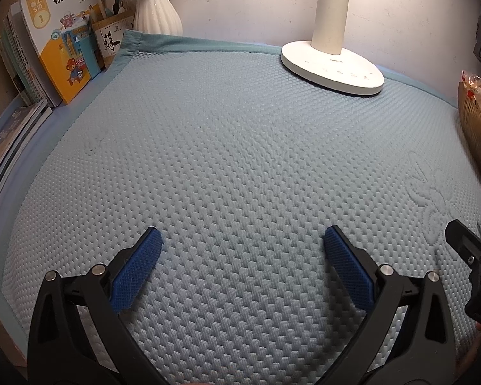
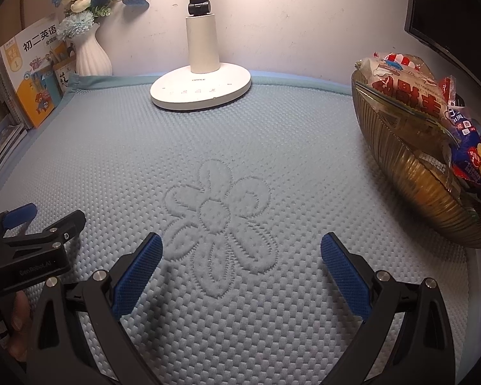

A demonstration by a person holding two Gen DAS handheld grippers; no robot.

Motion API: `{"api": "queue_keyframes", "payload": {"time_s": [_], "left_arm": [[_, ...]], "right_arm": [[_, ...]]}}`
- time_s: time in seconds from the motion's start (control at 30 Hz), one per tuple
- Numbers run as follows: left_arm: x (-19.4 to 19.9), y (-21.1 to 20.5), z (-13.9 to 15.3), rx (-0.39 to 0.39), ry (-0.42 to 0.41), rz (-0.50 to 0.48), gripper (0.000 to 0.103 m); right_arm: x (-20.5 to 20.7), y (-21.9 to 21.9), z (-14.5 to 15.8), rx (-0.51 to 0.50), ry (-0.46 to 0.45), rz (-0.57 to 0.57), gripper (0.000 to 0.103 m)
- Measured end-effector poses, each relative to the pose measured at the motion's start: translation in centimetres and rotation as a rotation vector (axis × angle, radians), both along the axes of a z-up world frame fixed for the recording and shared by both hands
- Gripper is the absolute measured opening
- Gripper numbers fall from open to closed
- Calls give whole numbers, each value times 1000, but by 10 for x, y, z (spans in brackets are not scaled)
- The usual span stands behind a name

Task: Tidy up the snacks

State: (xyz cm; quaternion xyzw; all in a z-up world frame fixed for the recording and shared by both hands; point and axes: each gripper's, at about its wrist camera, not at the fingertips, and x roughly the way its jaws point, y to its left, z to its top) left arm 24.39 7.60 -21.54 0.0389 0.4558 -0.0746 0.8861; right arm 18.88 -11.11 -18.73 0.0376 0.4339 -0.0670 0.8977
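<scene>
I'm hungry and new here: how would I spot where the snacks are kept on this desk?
Find the white desk lamp at the back of the blue quilted mat. To its right, at the mat's edge, sits an amber ribbed glass bowl piled with snack packets, the only see-through dish here.

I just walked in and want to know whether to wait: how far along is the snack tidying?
Done: the snack packets sit piled in the amber glass bowl, and no loose snacks show on the blue mat. In hand: nothing; the left gripper and right gripper are open and empty. Left: nothing visible.
</scene>
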Motion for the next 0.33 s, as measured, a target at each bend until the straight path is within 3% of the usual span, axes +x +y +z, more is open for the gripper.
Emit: {"api": "queue_keyframes", "payload": {"time_s": [0.33], "left_arm": [[3, 5, 0, -28, 16, 1, 100]], "right_arm": [[0, -2, 1, 1, -1, -1, 98]]}}
